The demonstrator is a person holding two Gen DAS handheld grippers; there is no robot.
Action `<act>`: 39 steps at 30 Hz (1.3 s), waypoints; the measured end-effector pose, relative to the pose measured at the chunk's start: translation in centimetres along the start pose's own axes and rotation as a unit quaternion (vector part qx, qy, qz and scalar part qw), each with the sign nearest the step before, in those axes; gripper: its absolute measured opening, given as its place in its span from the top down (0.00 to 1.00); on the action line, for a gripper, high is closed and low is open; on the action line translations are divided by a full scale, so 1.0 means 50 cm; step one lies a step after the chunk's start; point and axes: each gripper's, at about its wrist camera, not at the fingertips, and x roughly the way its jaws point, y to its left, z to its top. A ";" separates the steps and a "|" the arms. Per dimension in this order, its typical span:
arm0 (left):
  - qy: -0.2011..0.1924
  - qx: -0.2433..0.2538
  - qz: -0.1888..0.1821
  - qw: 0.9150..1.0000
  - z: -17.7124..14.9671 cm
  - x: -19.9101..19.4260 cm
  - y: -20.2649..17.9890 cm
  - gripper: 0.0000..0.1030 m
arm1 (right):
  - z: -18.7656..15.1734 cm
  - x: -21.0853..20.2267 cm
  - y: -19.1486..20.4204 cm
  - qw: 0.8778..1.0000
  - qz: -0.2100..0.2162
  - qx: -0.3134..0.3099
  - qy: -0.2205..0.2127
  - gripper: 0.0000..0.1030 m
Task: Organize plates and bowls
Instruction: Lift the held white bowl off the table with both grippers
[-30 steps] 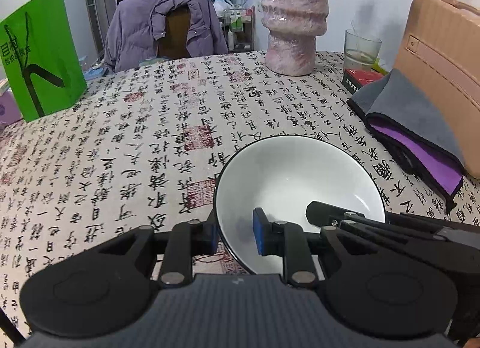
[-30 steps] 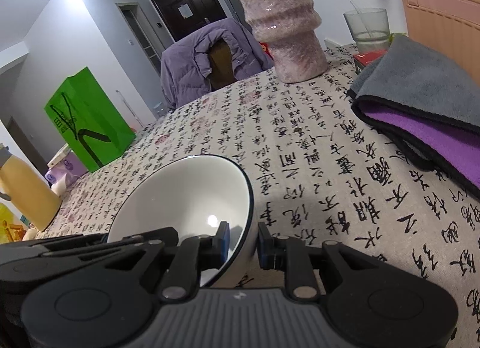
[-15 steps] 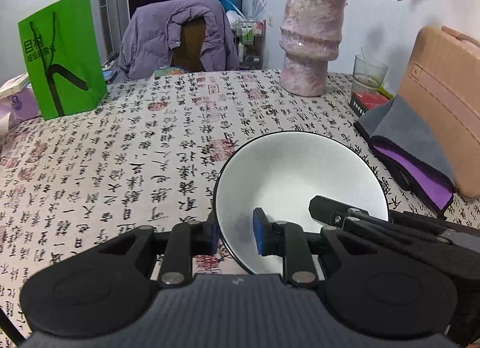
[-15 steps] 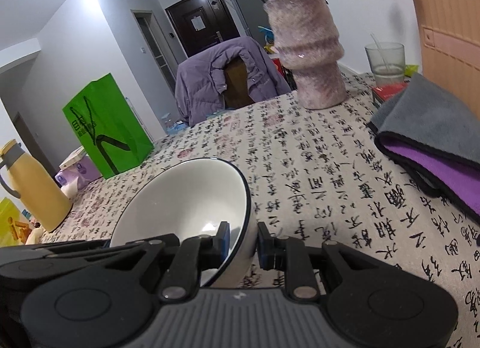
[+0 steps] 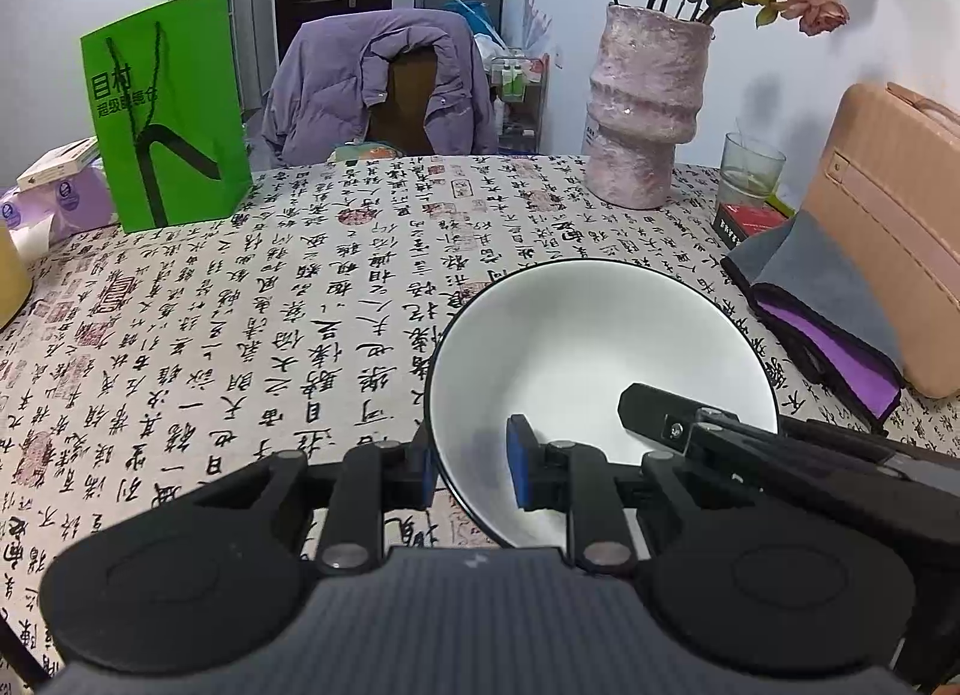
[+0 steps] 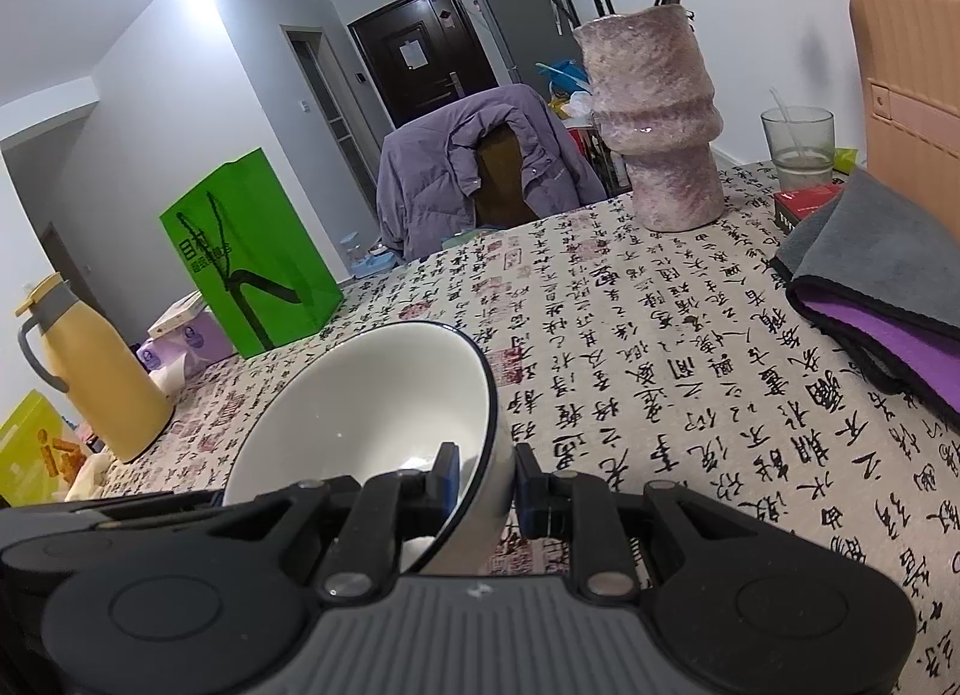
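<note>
A white bowl (image 5: 600, 347) with a thin dark rim hangs above the calligraphy-print tablecloth (image 5: 270, 335), held from both sides. My left gripper (image 5: 471, 467) is shut on its near-left rim, one blue pad inside and one outside. My right gripper (image 6: 487, 476) is shut on the opposite rim of the same bowl (image 6: 372, 395), which looks tilted in the right wrist view. The right gripper's black fingers (image 5: 678, 419) reach into the bowl in the left wrist view. No plates are in view.
A pink vase with flowers (image 5: 645, 107) stands at the back. A glass (image 5: 750, 167), a red box, folded grey and purple cloths (image 5: 828, 311) and a tan case (image 5: 894, 215) lie right. A green bag (image 5: 165, 113) and a yellow jug (image 6: 90, 371) stand left.
Both grippers have risen with the bowl still clamped between them. The table has dropped lower in both views, and more of the vase, flowers and far wall now shows.
</note>
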 end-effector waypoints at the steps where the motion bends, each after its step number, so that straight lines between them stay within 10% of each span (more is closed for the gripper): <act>1: 0.000 -0.001 0.000 1.000 -0.001 -0.003 0.003 0.79 | -0.001 -0.002 0.004 1.000 0.000 0.000 0.000 0.81; 39: -0.027 -0.028 0.017 0.999 -0.059 -0.141 0.116 0.79 | -0.056 -0.068 0.161 0.999 0.020 -0.029 -0.003 0.81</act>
